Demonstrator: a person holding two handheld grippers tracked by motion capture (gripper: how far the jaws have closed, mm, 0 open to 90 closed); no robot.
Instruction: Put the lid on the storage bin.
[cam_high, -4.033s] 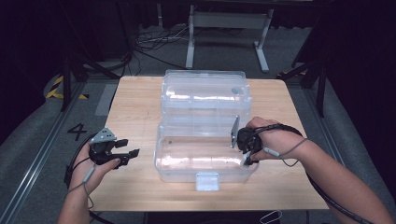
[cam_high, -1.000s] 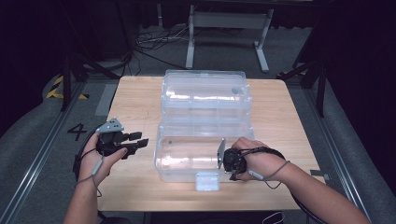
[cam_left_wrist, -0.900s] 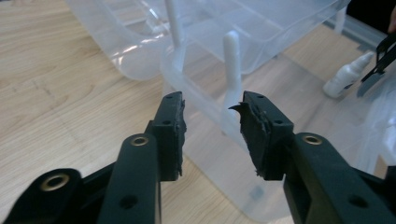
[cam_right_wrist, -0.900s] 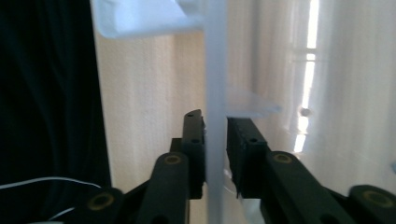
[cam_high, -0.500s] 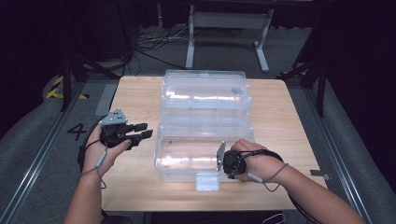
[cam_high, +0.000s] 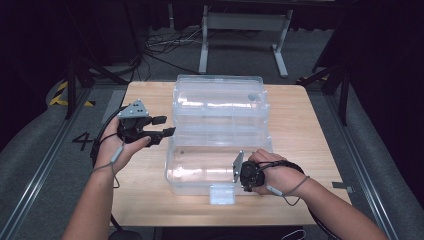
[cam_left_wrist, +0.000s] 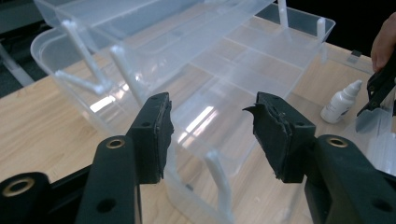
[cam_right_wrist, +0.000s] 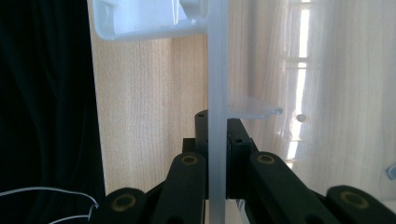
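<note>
A clear plastic storage box (cam_high: 220, 107) lies open on the wooden table (cam_high: 310, 130), its stepped trays (cam_left_wrist: 243, 51) spread out. My right gripper (cam_high: 241, 176) is at the box's near rim, right of the front latch (cam_high: 222, 194). In the right gripper view it (cam_right_wrist: 216, 135) is shut on the thin clear rim wall (cam_right_wrist: 216, 70). My left gripper (cam_high: 168, 126) hovers just left of the box, level with its hinge. Its jaws have just been opening and now stand open (cam_left_wrist: 210, 126) with nothing between them, pointing at the trays.
A small white dropper bottle (cam_left_wrist: 341, 100) stands on the table past the trays in the left gripper view, near the other hand (cam_left_wrist: 385, 42). Bare wood shows left (cam_high: 145, 175) and right of the box. Cables (cam_high: 160, 42) and stand legs lie on the floor behind.
The left gripper has risen and moved toward the box's left side, and its jaws have widened. The right gripper, at the box's right side four seconds ago, now stays clamped on the near rim.
</note>
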